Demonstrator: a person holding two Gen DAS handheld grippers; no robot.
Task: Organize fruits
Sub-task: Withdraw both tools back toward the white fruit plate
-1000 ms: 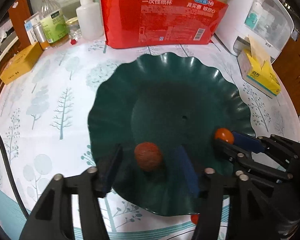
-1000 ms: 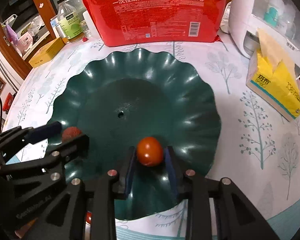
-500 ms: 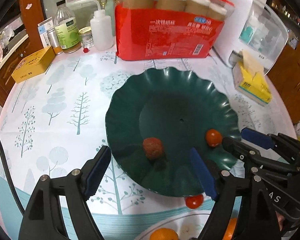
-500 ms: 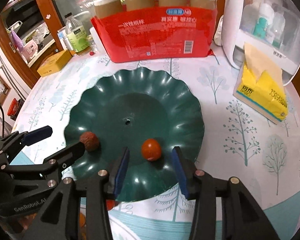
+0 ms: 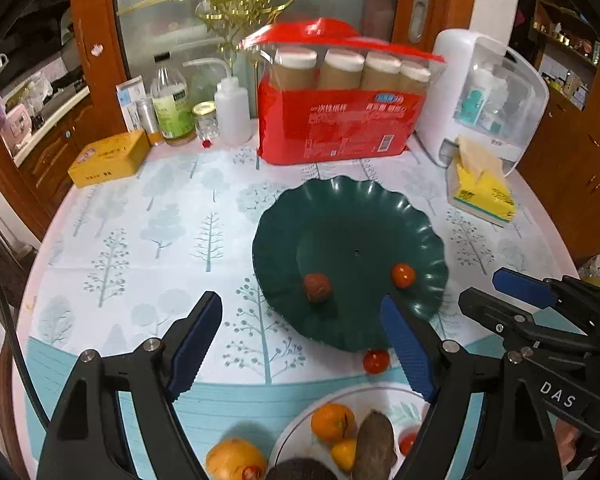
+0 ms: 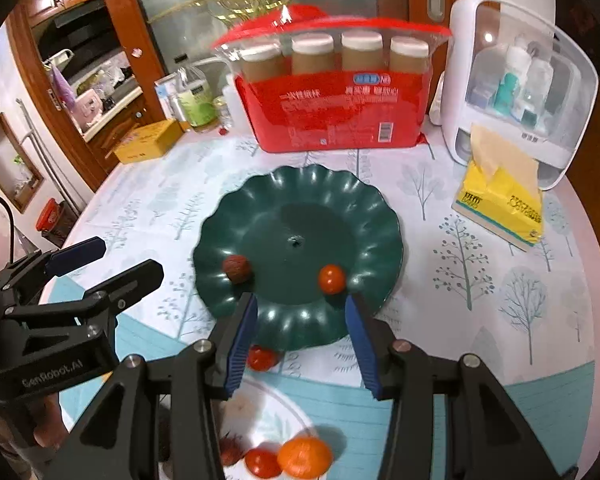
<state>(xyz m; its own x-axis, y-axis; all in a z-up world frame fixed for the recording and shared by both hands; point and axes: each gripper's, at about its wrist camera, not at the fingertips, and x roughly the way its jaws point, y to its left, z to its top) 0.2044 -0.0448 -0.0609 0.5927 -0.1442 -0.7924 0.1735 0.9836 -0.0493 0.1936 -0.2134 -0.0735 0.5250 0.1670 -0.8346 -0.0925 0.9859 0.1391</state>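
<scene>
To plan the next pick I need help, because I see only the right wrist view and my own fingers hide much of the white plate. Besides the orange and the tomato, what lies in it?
Observer: The left wrist view shows a brown oblong fruit in the white plate, touching an orange.
Operator: Besides the small tomato, is any fruit on the cloth near that plate?
Observer: Yes, a round yellow-orange fruit lies on the cloth, just left of the plate as that view frames it.
Operator: Does the left gripper hold something?
Observer: No. The left gripper is wide open, with nothing between its pads.
</scene>
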